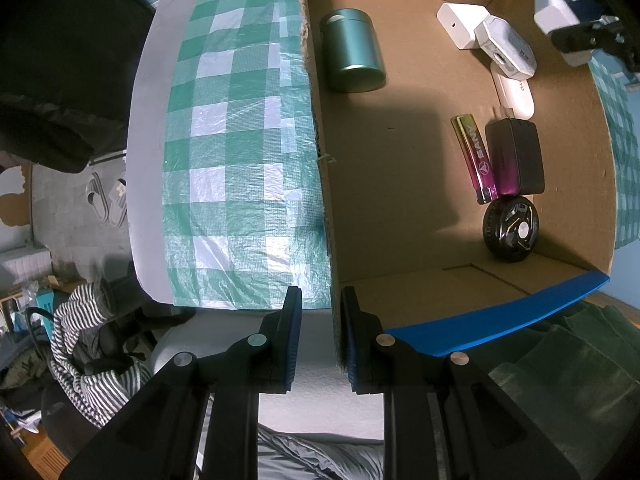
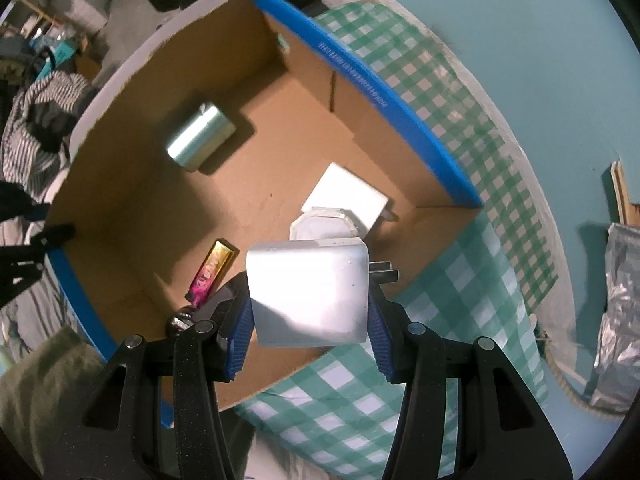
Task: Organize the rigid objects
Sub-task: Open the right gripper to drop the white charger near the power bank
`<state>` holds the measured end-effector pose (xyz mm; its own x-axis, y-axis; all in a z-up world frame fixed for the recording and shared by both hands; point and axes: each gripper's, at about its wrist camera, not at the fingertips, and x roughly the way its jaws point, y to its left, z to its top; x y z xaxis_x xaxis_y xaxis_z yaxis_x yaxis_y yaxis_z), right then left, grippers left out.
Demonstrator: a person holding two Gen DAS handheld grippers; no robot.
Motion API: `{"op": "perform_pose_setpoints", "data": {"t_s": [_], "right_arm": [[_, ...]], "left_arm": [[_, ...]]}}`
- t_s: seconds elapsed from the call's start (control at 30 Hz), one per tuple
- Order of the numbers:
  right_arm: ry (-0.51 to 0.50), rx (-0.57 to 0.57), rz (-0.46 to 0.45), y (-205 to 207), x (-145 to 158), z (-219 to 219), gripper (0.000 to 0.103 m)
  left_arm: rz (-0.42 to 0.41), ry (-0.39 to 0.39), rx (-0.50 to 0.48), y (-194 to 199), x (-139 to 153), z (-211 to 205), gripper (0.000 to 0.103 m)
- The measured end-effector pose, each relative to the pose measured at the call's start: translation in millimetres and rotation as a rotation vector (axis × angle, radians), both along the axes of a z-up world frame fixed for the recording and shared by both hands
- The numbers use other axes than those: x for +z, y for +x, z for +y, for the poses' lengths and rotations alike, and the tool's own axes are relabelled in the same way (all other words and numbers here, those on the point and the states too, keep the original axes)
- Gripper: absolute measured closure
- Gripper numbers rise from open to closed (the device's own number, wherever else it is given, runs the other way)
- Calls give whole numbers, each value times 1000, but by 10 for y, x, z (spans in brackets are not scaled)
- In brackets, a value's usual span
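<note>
The right gripper (image 2: pixel 310 312) is clamped on a white charger block (image 2: pixel 308 292), its blue pads pressed against the block's two sides and the metal prongs poking out to the right, and it hangs above the open cardboard box (image 2: pixel 280 80) near the corner where the other white pieces lie. The left gripper (image 1: pixel 320 336) has its jaws pinched narrow on the box's near wall, which looks like steadying it. To do this step well, I'd say lower the block straight down onto bare cardboard beside the white adapter (image 2: pixel 348 196) and the octagonal white case (image 2: pixel 324 226), keeping it level so the prongs don't catch, and open only once it rests on the floor of the box. The block itself is a smooth, rounded-edged white cuboid, glossy and brightly lit on top. Further left inside sit a green tin (image 1: pixel 352 52), a pink-and-gold lighter (image 1: pixel 476 156), a black adapter (image 1: pixel 516 156) and a round black gadget (image 1: pixel 510 232).
</note>
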<state>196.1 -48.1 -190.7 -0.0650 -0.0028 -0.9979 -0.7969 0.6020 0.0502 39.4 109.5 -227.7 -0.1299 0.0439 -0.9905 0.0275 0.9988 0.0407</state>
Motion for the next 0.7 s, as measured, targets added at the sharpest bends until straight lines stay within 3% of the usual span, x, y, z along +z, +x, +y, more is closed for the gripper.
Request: {"op": "perform_pose_setpoints", "data": {"t_s": [0.27, 0.7], "right_arm": [[-15, 2, -1, -43, -142, 7, 52], [44, -69, -26, -61, 63, -86, 48]], "left_arm": [[-2, 2, -1, -1, 5, -1, 84], [-5, 9, -8, -4, 37, -43, 83]]}}
